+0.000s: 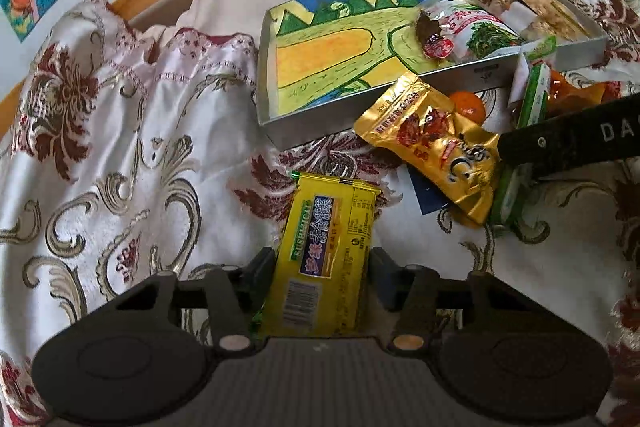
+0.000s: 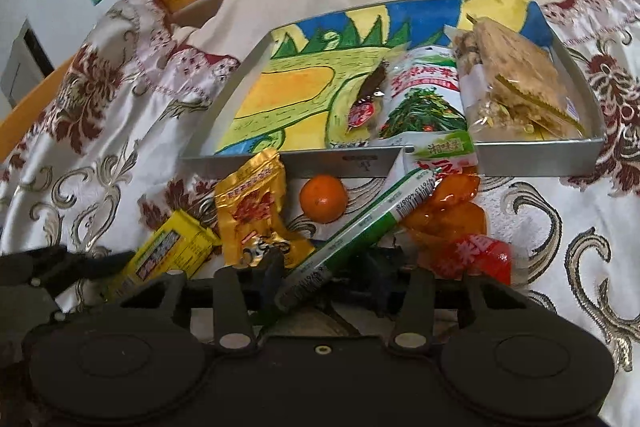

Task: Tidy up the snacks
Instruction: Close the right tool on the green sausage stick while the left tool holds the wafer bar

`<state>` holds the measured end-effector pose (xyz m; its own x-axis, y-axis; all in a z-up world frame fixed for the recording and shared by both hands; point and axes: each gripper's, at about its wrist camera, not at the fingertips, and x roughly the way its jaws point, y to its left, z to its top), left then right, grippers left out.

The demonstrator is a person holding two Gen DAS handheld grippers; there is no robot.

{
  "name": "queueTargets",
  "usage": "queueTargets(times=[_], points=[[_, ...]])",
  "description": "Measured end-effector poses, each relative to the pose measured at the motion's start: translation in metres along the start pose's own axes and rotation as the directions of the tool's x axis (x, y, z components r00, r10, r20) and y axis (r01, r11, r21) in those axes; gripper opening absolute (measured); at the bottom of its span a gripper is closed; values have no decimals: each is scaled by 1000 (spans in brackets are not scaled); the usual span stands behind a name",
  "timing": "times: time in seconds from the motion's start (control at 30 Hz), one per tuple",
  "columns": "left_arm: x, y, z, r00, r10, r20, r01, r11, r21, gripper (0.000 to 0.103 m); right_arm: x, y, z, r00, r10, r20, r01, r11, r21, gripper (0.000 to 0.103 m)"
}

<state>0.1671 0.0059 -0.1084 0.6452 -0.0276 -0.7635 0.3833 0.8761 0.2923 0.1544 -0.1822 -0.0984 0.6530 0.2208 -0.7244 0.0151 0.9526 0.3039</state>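
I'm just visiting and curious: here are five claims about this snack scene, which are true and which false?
1. A yellow biscuit packet lies between the left gripper fingers. True.
2. The orange fruit sits inside the tray. False: it lies on the cloth in front of the tray's near wall.
3. The right gripper has a long green and white stick pack between its fingers. True.
4. The tray is empty. False: several packets lie at its right end, among them a crispy bar packet.
5. The gold pouch lies in the tray. False: it rests on the cloth outside.
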Motion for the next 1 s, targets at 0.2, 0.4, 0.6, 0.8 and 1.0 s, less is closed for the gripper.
queueTargets(times=[0.2,0.4,0.6,0.8,1.0], points=[[-4,11,5,992,-86,-91,70,983,-168,52,-4,3,2,1000,14,-12,-14,1000,-16,34],[-8,34,-2,963,-226,-150,152,907,-393,52,-13,7,4,998,45,-49,-47,998,-41,19],[-8,46,-7,946,-283,-158,180,864,-471,55,-19,8,4,990,68,-126,-77,995,-68,16],[-7,39,-3,951,-261,-166,168,887,-430,56,-8,0,1,987,115,-109,-112,993,32,32],[-4,33,-2,955,-242,-171,159,906,-393,57,5,-3,2,989,128,-76,-122,990,75,36]])
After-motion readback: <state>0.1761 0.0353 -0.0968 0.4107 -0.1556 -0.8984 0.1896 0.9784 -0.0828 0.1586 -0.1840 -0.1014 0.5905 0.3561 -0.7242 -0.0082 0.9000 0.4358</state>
